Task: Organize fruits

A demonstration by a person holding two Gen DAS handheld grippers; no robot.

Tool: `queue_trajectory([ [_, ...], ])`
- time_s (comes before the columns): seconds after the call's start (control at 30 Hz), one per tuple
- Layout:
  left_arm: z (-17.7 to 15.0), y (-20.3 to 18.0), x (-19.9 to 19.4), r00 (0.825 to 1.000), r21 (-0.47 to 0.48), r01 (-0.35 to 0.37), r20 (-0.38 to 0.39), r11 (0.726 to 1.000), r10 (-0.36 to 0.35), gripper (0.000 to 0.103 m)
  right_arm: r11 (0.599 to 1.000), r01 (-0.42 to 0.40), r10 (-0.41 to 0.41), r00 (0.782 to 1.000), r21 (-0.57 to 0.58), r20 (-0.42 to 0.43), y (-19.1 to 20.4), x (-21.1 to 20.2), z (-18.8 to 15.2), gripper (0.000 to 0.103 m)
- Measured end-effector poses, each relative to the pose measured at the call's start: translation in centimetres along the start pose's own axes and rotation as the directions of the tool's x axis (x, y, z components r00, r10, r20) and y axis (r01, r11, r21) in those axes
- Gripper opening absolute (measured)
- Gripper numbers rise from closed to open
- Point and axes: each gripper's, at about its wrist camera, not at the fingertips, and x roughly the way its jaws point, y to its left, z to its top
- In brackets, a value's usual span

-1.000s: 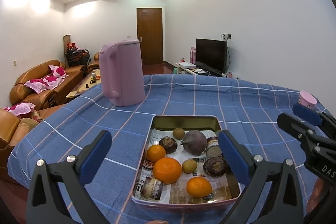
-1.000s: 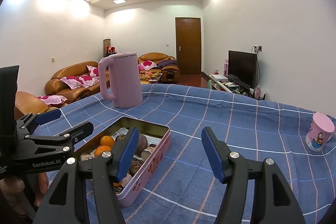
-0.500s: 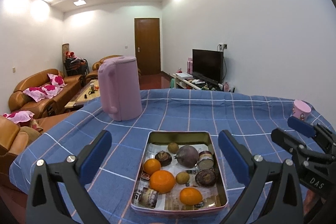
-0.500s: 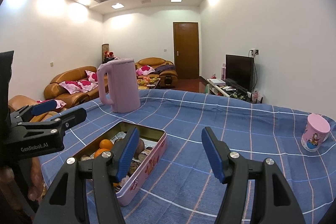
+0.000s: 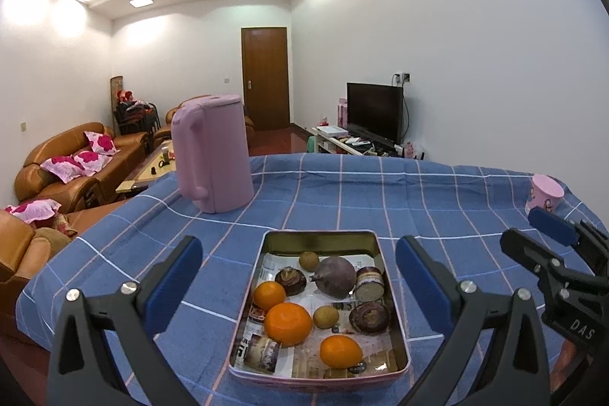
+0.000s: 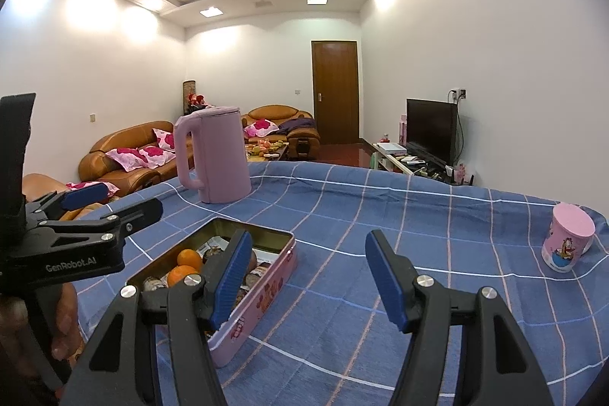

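A pink rectangular tin [image 5: 401, 341] lined with newspaper sits on the blue checked tablecloth and also shows in the right wrist view [image 6: 262, 286]. It holds three oranges [image 5: 287, 323], a large dark purple round fruit [image 5: 335, 276], small brown-green fruits [image 5: 326, 316], and dark brown round pieces [image 5: 370, 317]. My left gripper [image 5: 298, 284] is open and empty, raised above the tin's near end. My right gripper [image 6: 304, 276] is open and empty, right of the tin; it shows at the right edge of the left wrist view [image 5: 533, 238].
A tall pink kettle [image 5: 211, 155] stands on the table beyond the tin. A pink cartoon cup [image 6: 567, 242] stands near the table's right edge. Brown sofas [image 5: 72, 162], a TV [image 5: 375, 113] and a door lie beyond the table.
Both grippers have lifted and pulled back from the table, so the tin appears smaller and lower in both views. Both stay open and empty.
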Motion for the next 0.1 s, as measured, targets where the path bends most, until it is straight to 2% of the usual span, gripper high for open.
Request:
queue_trajectory([
  [0.1, 0.04, -0.32, -0.23, 1.0, 0.009, 0.003, 0.01, 1.0, -0.003, 0.103, 1.0, 0.019, -0.019, 1.0, -0.002, -0.013, -0.76, -0.03, -0.25, 0.064],
])
